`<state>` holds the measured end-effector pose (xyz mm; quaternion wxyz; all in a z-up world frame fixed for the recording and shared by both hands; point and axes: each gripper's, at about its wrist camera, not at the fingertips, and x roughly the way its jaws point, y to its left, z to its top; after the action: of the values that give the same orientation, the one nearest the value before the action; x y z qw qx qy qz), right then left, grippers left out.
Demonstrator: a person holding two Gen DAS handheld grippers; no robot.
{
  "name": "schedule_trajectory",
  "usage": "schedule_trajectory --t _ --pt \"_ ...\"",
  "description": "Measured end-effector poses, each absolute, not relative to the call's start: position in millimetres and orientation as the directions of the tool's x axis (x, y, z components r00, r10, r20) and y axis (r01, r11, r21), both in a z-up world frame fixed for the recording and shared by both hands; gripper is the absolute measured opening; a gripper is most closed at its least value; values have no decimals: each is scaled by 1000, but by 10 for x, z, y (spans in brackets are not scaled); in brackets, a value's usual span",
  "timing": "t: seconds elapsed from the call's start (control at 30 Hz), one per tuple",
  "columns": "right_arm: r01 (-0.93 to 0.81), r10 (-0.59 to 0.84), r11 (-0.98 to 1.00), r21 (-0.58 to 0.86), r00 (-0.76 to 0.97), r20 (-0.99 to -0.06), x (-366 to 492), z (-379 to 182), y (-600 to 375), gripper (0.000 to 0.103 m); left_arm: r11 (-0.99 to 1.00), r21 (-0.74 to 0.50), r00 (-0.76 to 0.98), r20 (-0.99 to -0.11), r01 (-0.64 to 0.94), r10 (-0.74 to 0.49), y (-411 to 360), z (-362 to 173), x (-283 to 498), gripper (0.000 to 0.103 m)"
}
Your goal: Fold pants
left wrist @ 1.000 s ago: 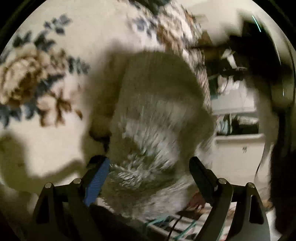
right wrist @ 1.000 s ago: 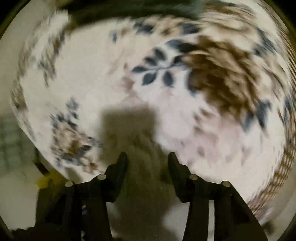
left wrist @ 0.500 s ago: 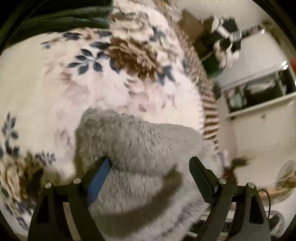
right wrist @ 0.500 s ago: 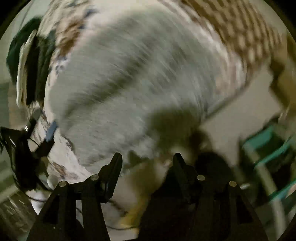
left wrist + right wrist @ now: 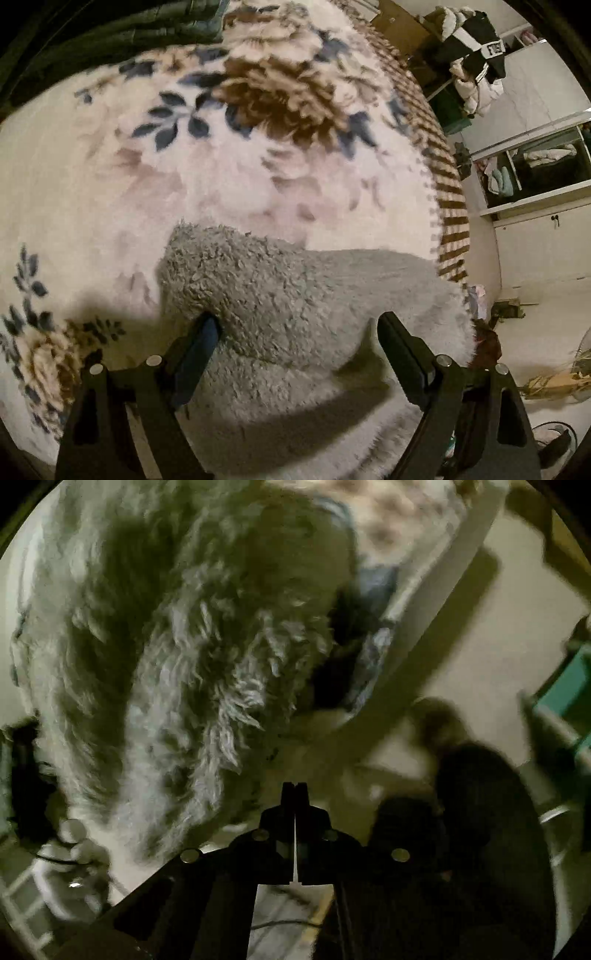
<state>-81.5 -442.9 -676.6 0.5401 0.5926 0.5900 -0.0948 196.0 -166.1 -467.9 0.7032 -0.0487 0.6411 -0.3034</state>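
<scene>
Fluffy grey pants (image 5: 295, 302) lie bunched on a floral blanket (image 5: 221, 147) on the bed, between the wide-spread jaws of the left tool (image 5: 295, 332). The right tool (image 5: 294, 790) is pinched together, empty. Soft and light, probably best gripped at a hem; waistband and legs are indistinguishable.

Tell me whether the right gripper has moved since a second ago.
Yes. The right gripper, shut and empty, has swung off the floral blanket to the bed's edge, over the fluffy grey pants and floor.
</scene>
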Motion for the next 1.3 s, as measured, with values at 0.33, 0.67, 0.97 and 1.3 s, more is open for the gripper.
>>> schedule_trajectory --t 0.33,0.67,0.97,1.3 --pt "716 501 178 675 524 -689 -874 -6402 -4981 60 642 -255 29 -917 723 -398 -2853 -4233 1940 87" --pt "674 490 199 712 560 -668 -515 -6484 -4784 60 239 -277 -261 -960 931 -96 -3941 -5209 1745 42" --pt "769 397 207 605 499 -770 -764 -6507 -4767 4 205 -259 -237 -963 944 -129 -3850 -5239 1734 35" --pt "748 488 154 645 510 -708 -786 -6597 -4864 12 327 -318 -253 -941 890 -227 -3663 -4907 1914 35"
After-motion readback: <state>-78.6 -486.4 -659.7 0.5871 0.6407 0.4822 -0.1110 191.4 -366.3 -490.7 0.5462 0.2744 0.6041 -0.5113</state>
